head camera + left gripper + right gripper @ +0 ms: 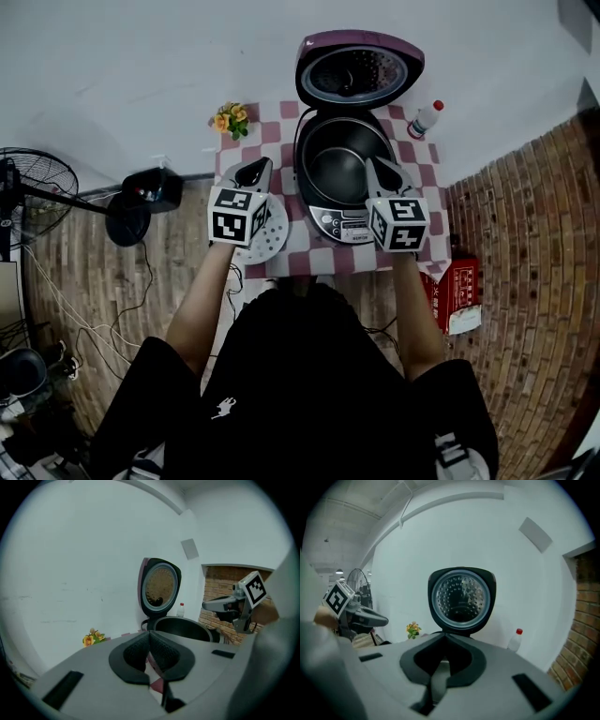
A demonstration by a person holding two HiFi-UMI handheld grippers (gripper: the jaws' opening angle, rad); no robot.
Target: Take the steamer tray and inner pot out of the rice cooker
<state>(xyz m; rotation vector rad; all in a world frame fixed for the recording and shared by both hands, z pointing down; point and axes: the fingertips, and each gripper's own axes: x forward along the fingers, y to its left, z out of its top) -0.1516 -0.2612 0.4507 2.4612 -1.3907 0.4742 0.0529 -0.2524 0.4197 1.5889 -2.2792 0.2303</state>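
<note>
Flanking the open rice cooker (342, 223) mid-frame on outstretched forearms: left tool (251, 174), right tool (386, 175), both pressed together, empty, tipped slightly downward.

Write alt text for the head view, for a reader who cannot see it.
A person holds a left gripper and a right gripper, both shut, either side of an open cooker on a checked table. The pot sits in the cooker; a white tray lies on the table under the left gripper.
</note>
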